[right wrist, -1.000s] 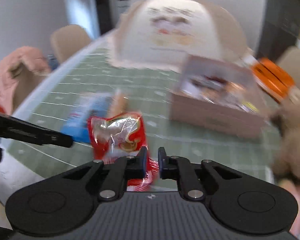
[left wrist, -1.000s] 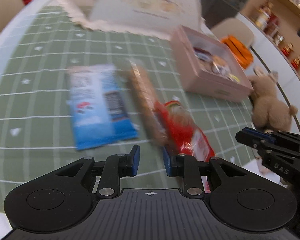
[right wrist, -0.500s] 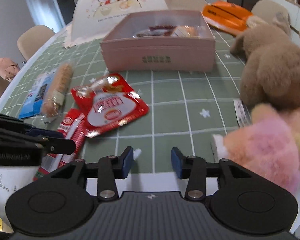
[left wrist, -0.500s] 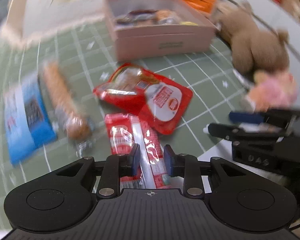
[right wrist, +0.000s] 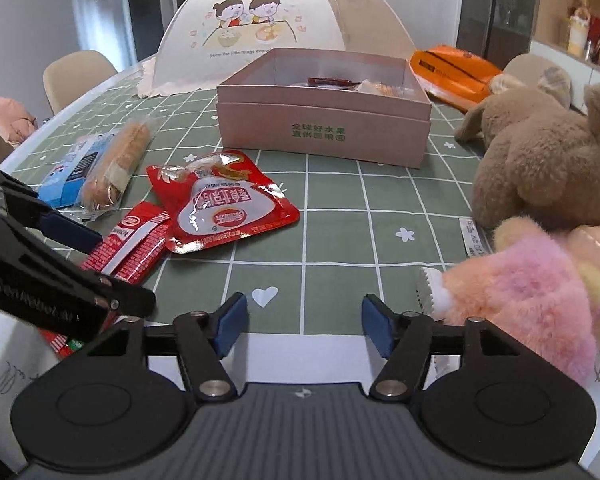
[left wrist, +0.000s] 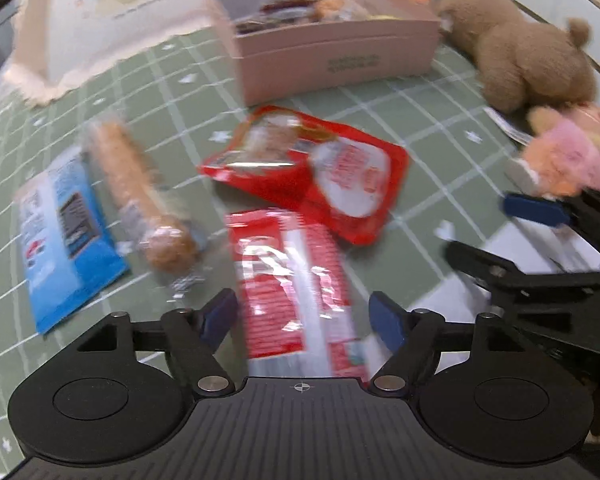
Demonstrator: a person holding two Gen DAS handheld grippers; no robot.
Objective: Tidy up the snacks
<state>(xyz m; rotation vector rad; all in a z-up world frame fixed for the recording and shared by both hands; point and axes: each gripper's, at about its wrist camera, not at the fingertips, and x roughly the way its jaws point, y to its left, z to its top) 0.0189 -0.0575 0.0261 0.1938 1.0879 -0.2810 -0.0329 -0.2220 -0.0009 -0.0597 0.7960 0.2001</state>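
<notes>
A pink cardboard box (right wrist: 322,120) sits mid-table on the green checked tablecloth (right wrist: 340,216), a white domed food cover (right wrist: 260,24) behind it. Before the box lies a red foil pouch (right wrist: 220,204); a long red-and-white packet (right wrist: 130,246) touches its left edge. Further left lie a clear-wrapped biscuit roll (right wrist: 114,164) and a blue flat packet (right wrist: 70,174), side by side. Right of the box sit a brown plush toy (right wrist: 540,160) and, nearer, a pink plush toy (right wrist: 532,288).

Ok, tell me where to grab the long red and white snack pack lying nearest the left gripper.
Grip the long red and white snack pack across its narrow width near the close end, coming from above. It lies flat, lengthwise between the open left gripper fingers, its far end beside the red pouch.
</notes>
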